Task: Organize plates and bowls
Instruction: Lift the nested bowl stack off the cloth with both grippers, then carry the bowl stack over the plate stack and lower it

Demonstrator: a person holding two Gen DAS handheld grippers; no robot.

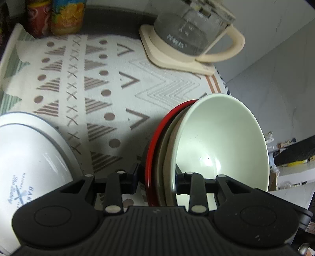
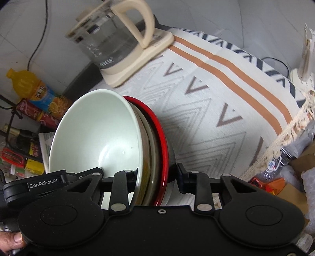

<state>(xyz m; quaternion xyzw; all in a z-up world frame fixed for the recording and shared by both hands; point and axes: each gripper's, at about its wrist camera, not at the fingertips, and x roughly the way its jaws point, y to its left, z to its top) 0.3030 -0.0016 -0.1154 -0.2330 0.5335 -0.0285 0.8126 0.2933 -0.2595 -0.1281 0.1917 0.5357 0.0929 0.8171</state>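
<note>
A stack of nested dishes stands on edge between both grippers: a pale green bowl (image 1: 220, 137) inside a brown-rimmed bowl (image 1: 167, 153) and a red plate (image 1: 155, 137). My left gripper (image 1: 157, 177) is shut on the stack's rim. In the right wrist view the same pale green bowl (image 2: 94, 134), brown bowl (image 2: 147, 149) and red plate (image 2: 162, 141) sit in my right gripper (image 2: 157, 177), shut on the opposite rim. A white plate with blue print (image 1: 29, 157) lies on the patterned tablecloth (image 1: 110, 82) at the left.
A glass kettle on a cream base (image 1: 189, 37) stands at the table's far edge, also in the right wrist view (image 2: 118, 39). Drink bottles (image 1: 55, 17) stand at the far left corner. Bottles and packets (image 2: 29, 110) crowd beyond the table. The cloth's fringe edge (image 2: 283, 137) hangs right.
</note>
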